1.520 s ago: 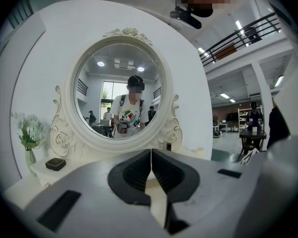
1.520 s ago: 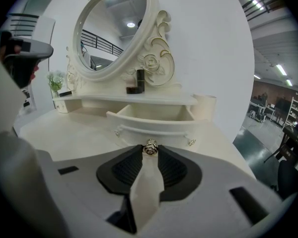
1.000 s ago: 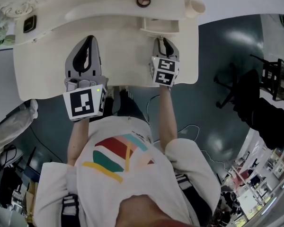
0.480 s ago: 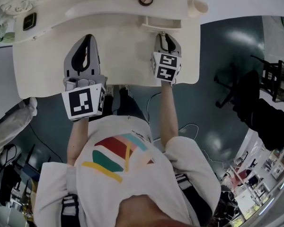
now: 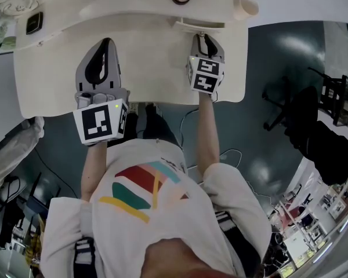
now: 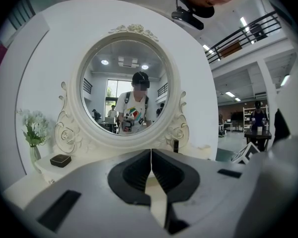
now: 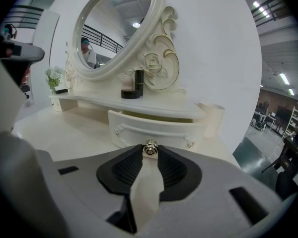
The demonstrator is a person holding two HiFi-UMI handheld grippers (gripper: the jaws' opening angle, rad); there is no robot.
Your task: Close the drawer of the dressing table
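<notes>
**Right gripper clamped on the knob of a slightly open dressing-table drawer**

The right gripper points slightly downward at the drawer front. Its two black ribbed jaws are partly closed, and their tips press on either side of the small round metal knob. The knob sits at the middle of the cream drawer. The drawer juts out a little from under a raised shelf, with a narrow strip of its inside showing along the top edge.

On the shelf above the drawer, a black round compact lies just beside an upright dark tube. Both are at the foot of an oval mirror in a carved rose frame. A pale cylindrical cup stands at the shelf's right end.

The left gripper is held well apart from the drawer, over the left part of the dressing table. Its jaws are fully together with nothing between them. It faces the mirror, which reflects a person in a white T-shirt with a coloured print. To the mirror's left are a small black box and a vase of pale flowers.
</notes>
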